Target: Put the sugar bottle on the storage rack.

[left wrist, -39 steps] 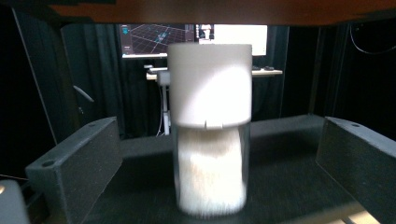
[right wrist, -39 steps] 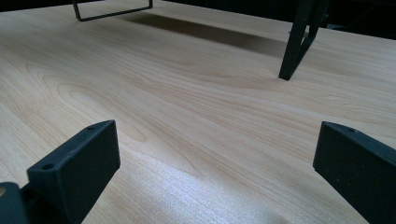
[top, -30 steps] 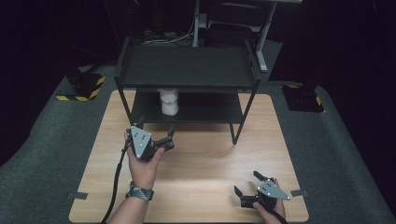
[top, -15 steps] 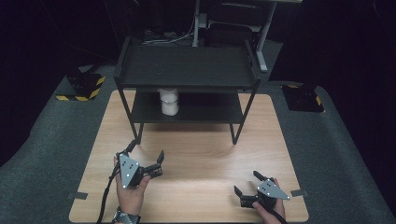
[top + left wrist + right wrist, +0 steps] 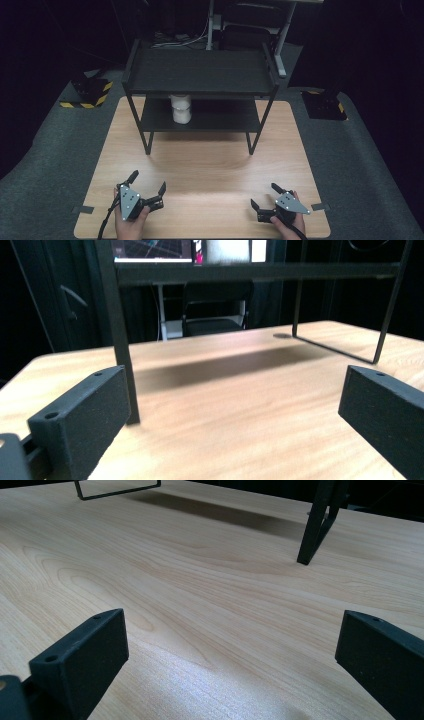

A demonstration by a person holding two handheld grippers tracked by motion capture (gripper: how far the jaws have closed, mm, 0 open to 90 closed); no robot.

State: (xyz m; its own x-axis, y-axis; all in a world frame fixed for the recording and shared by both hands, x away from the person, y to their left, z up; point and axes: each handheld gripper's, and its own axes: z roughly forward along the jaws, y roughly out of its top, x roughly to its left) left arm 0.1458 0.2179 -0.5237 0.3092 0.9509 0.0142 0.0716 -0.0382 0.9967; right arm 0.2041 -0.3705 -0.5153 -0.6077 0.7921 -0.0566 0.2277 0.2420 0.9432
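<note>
1. Resting low in the frame, the left gripper (image 5: 148,190) and the right gripper (image 5: 265,196) have fingers spread wide, empty.
2. A white jar (image 5: 181,108) stands on the lower level of the black metal shelf rack (image 5: 200,70), upper centre; nothing seems left to do.

Black two-tier rack (image 5: 200,70) on wooden table (image 5: 210,170); white jar (image 5: 181,108) on lower shelf.

high view: above, looking forward-down | 2 gripper views: low, near table (image 5: 210,170), facing rack (image 5: 200,75)
</note>
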